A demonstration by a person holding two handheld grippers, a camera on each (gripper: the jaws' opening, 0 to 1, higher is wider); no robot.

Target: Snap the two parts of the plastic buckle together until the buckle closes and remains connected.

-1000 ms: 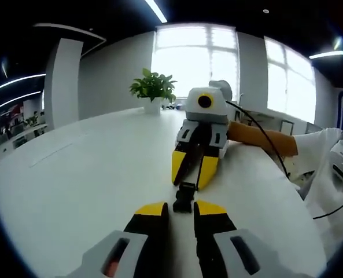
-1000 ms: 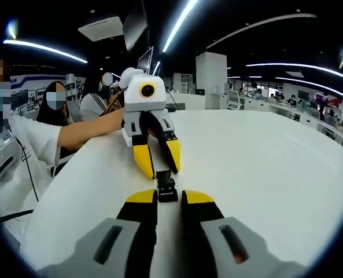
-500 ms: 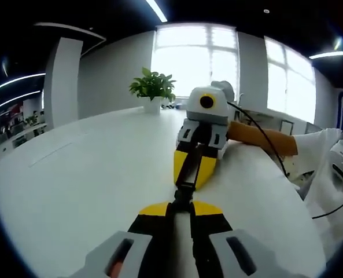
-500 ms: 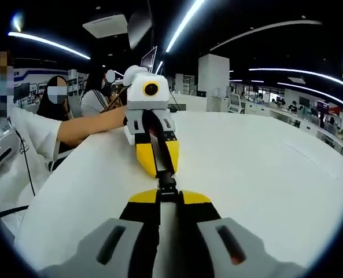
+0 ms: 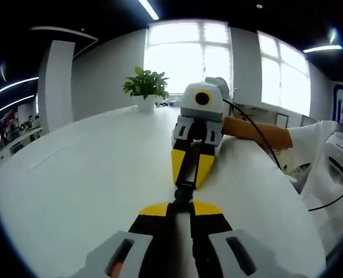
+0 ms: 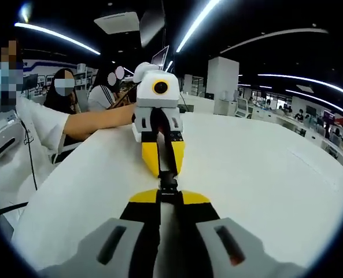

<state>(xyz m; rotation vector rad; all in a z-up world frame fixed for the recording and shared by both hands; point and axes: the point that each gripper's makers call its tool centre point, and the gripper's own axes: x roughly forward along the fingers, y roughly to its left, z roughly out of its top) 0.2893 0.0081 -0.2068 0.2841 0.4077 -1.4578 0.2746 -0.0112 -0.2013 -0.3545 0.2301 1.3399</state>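
Both grippers, left point(image 5: 180, 209) and right point(image 6: 168, 198), pinch the black buckle point(image 5: 183, 194) tight over the white table point(image 5: 90, 174). I should push them straight together and listen for a click.

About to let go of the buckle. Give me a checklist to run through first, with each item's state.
1. Left gripper shut on the buckle: ok.
2. Right gripper shut on the buckle: ok.
3. Grippers facing each other in line: ok.
4. Buckle halves together, no gap between them: ok.
5. Catch fully clicked and locked: cannot tell, too small.
6. Buckle over the white table: ok.
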